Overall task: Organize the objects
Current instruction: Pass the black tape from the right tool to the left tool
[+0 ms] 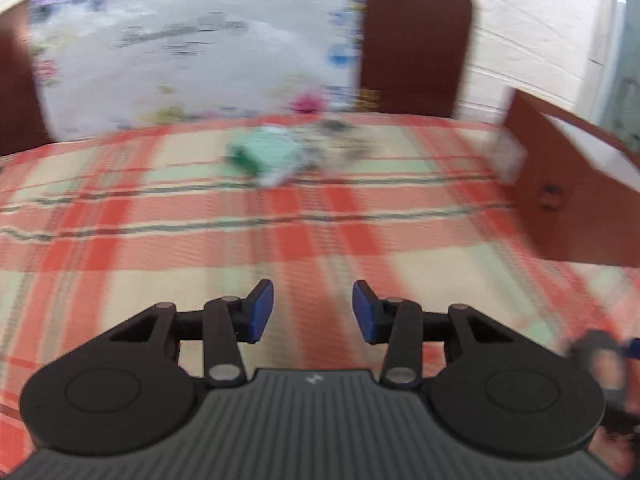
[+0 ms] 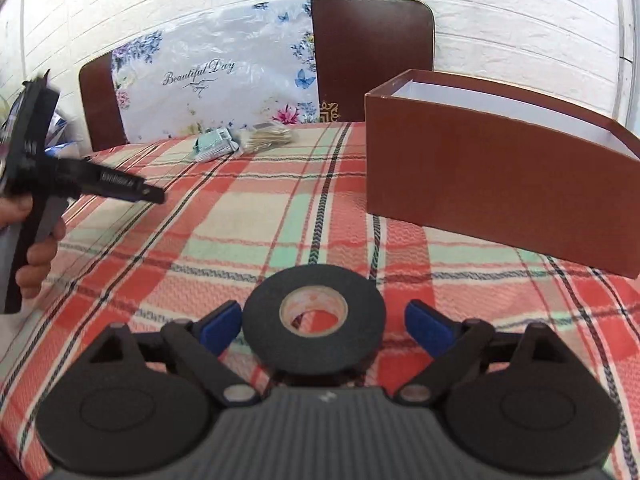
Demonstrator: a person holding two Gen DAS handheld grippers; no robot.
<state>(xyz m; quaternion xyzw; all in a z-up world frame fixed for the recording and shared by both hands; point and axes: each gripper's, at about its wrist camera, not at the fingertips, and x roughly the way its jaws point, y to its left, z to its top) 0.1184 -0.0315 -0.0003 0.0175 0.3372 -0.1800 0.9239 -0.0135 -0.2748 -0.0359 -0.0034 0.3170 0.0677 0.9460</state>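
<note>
Right wrist view: right gripper (image 2: 323, 326), jaws apart, straddles black tape roll (image 2: 315, 322); close squarely before lifting toward brown box (image 2: 496, 188), far right; left gripper (image 1: 313, 312) jaws apart, empty.

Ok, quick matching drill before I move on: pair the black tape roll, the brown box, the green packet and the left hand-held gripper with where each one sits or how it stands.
Things:
1. black tape roll
2. brown box
3. green packet
4. left hand-held gripper

Places or states:
a. far edge of the table, beside a pile of tan packets
b. open, nothing between its fingers
c. between the right hand-held gripper fingers
d. lid off, on the right of the plaid cloth

Pairs: 1-c, 2-d, 3-a, 4-b
</note>
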